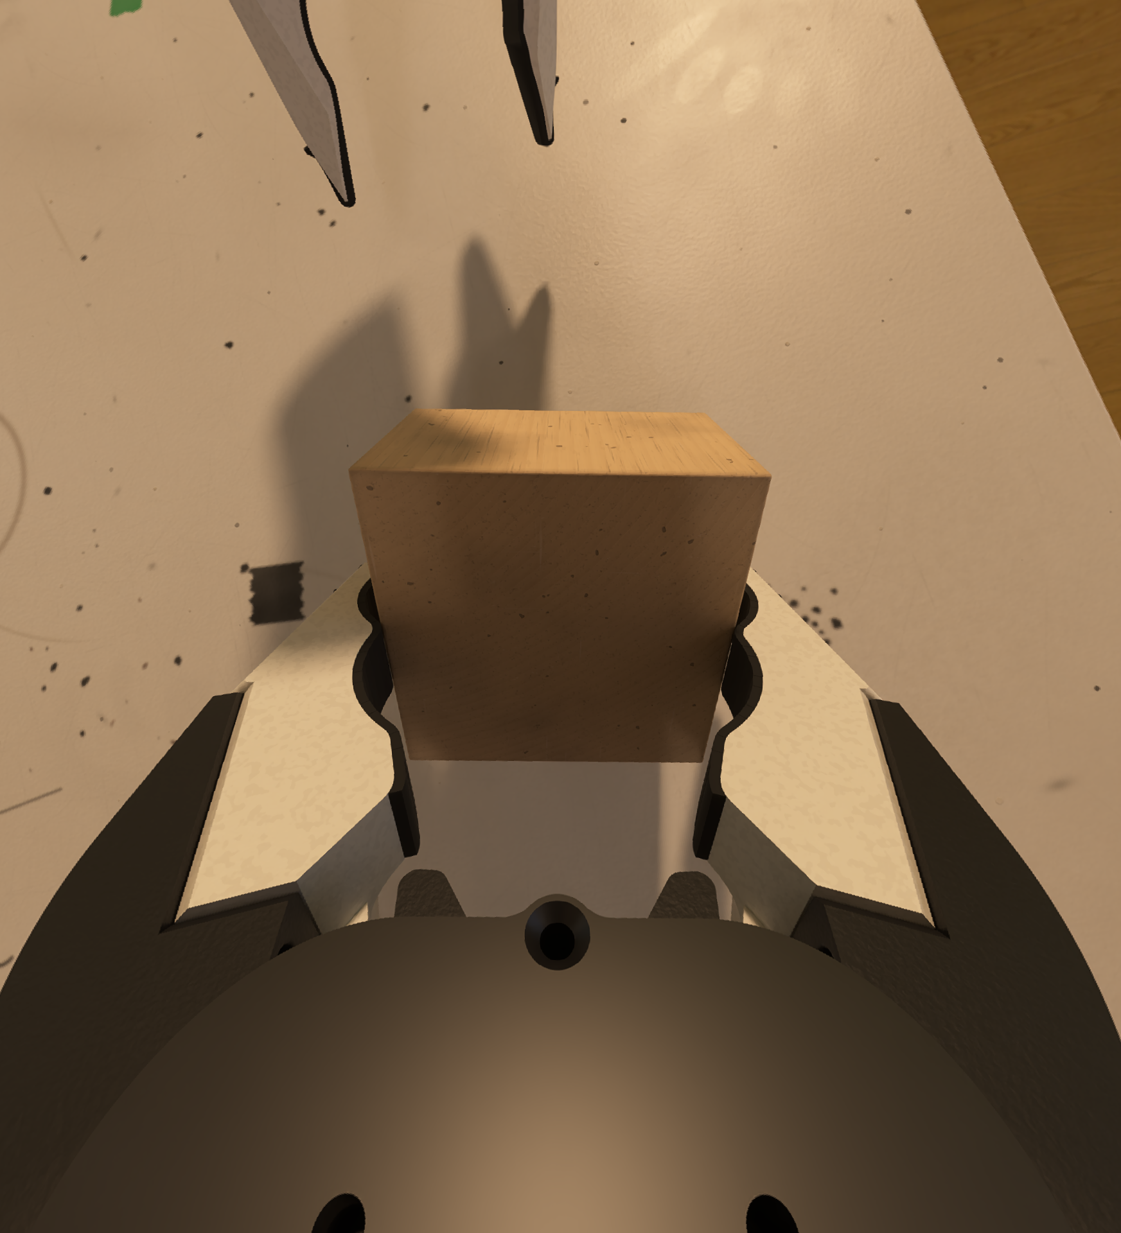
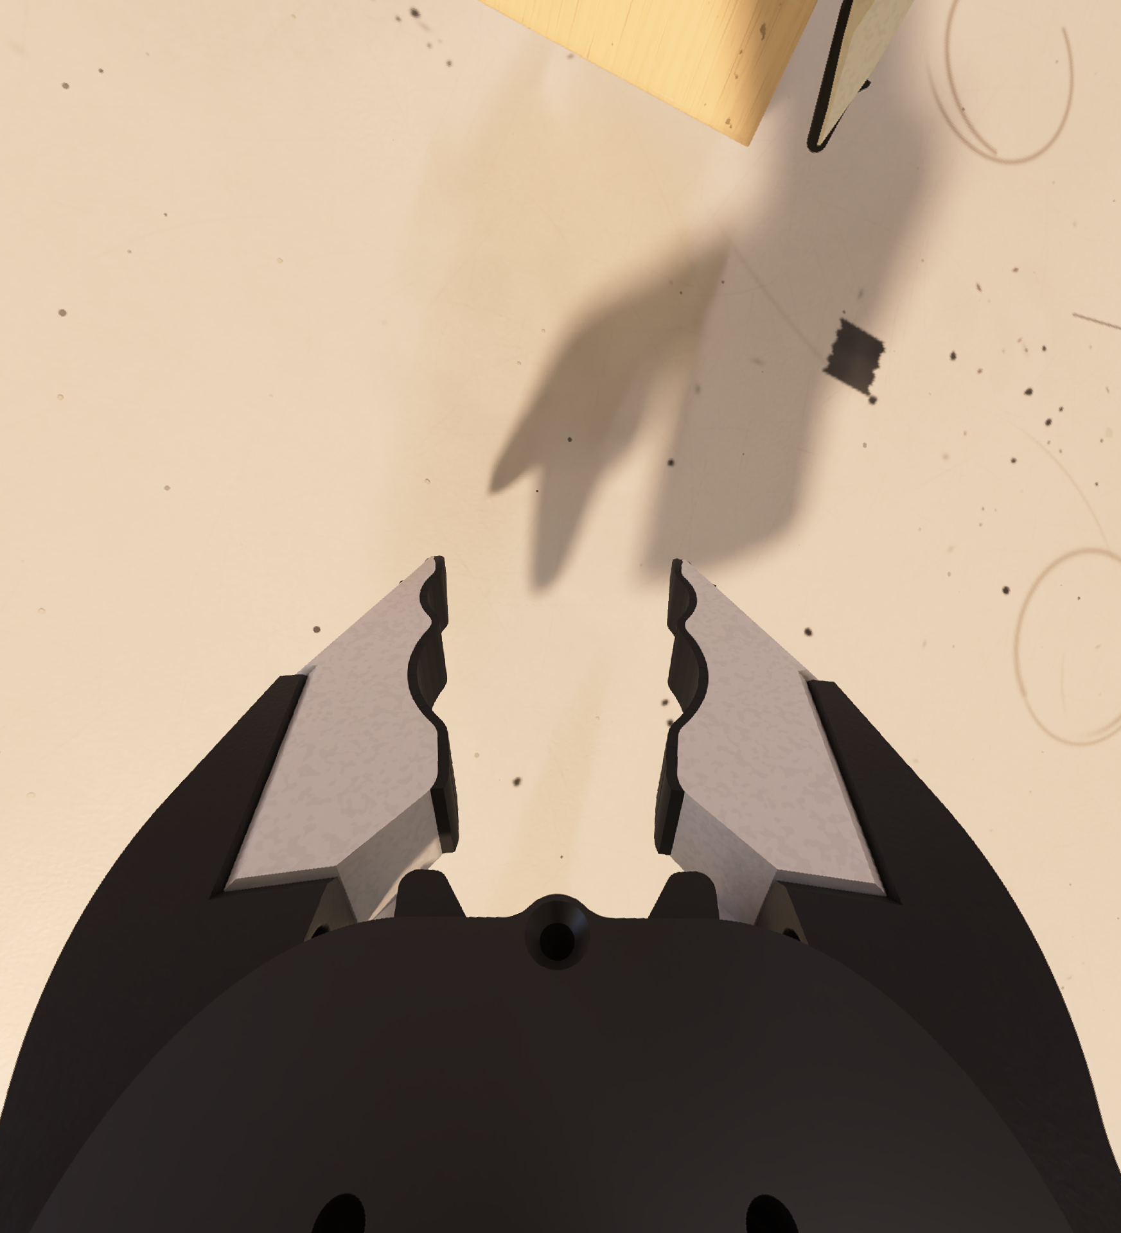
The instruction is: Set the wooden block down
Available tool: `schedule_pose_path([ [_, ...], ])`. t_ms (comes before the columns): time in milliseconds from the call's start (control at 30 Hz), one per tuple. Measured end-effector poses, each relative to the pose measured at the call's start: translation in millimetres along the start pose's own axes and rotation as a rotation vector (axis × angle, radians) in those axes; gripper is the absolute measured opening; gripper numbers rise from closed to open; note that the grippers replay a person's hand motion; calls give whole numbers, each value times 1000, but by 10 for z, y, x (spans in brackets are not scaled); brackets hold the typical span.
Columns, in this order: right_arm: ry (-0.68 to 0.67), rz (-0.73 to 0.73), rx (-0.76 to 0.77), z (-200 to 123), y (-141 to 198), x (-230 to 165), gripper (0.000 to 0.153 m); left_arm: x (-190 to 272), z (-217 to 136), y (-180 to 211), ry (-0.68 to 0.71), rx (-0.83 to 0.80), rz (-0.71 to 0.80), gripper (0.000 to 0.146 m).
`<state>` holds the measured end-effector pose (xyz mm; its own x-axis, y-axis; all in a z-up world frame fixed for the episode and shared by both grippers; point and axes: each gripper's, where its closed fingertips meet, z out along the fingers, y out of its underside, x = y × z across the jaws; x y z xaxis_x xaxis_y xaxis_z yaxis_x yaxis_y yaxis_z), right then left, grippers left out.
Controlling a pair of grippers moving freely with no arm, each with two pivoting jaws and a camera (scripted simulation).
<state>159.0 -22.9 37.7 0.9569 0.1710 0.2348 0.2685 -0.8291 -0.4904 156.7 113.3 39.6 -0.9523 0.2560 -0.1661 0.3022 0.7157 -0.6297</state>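
The wooden block (image 1: 557,587) is a light brown cube gripped between the two fingers of my left gripper (image 1: 557,574), which is shut on its sides. The block hangs above the beige table (image 1: 844,300) and casts a shadow on it. In the right wrist view a corner of the block (image 2: 664,53) shows at the top edge, with one left finger (image 2: 844,73) beside it. My right gripper (image 2: 557,567) is open and empty above the table, facing the block. Its fingers also show at the top of the left wrist view (image 1: 445,170).
The table is speckled with dark spots and faint ring marks. A small black tape square (image 1: 276,592) lies left of the block, also seen in the right wrist view (image 2: 854,353). The table edge and wooden floor (image 1: 1078,133) lie to the right. A green scrap (image 1: 125,7) lies far left.
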Motion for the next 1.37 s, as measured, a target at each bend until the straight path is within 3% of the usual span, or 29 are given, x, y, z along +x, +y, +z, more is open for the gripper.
schedule_pose_path([
  [433, 21, -64, -68, 9, 22, -33, 70, 25, 35, 9, -52, 15, 36, 103],
  [933, 10, -32, -23, 7, 14, -51, 75, 26, 90, 24, -106, -57, 102, 103],
  [1100, -71, 27, 27, -15, -9, -105, 84, 24, 93, 21, -99, -53, 97, 103],
  [1367, -72, 44, 23, -20, -17, -120, 91, 19, 95, 11, -103, -61, 106, 98],
])
